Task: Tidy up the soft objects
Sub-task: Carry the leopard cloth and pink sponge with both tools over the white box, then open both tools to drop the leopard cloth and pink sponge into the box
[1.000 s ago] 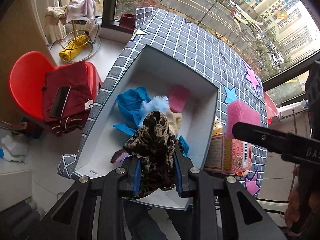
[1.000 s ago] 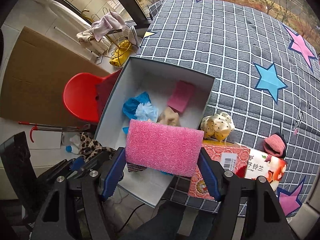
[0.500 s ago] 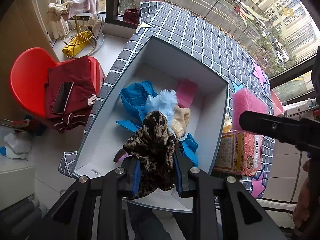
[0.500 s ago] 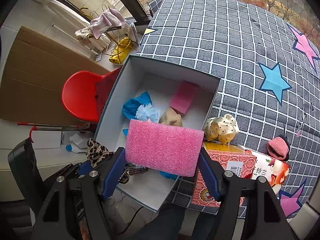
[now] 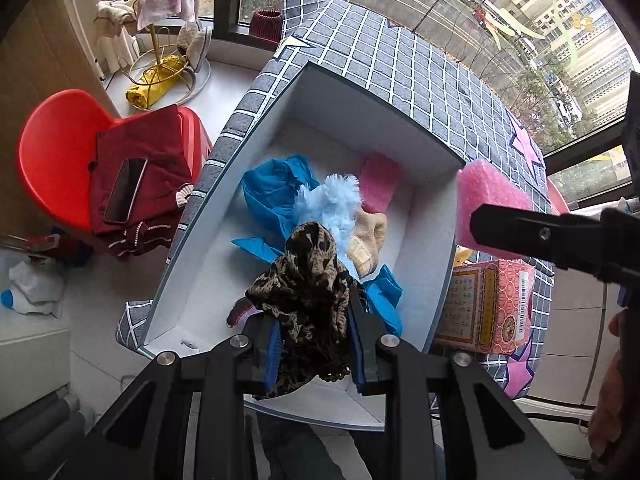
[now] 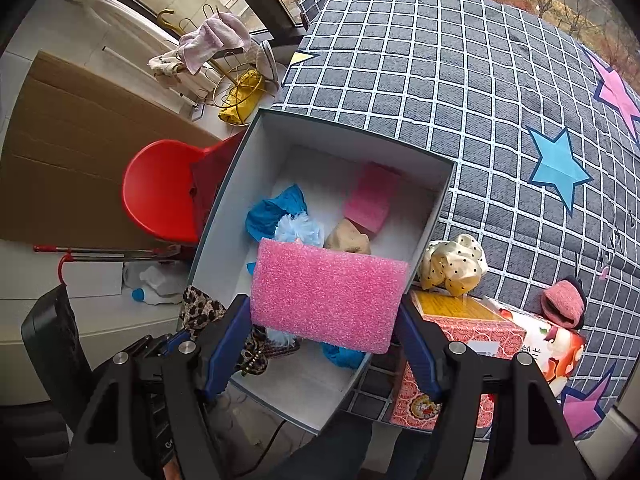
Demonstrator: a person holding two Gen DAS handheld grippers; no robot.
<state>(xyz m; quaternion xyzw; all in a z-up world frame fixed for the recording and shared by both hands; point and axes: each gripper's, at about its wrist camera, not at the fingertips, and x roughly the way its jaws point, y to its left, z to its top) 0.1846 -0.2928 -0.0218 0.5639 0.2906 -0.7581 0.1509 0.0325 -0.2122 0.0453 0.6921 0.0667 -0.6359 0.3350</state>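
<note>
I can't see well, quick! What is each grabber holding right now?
Left gripper: closed on the leopard-print cloth, above the white box.
Right gripper: closed on the pink foam sponge.

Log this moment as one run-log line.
left gripper: shut on leopard cloth, over box | right gripper: shut on pink sponge, over box | polka-dot cloth: outside, on table

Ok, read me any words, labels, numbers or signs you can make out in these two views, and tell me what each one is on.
No text can be quoted with confidence.
Red patterned box: barcode label and yellow panel of print, too small to read.
White pack beside it: red Chinese characters, too blurred to read.
Window decals: shapes, no words.
Left gripper and right gripper: no markings legible.
</note>
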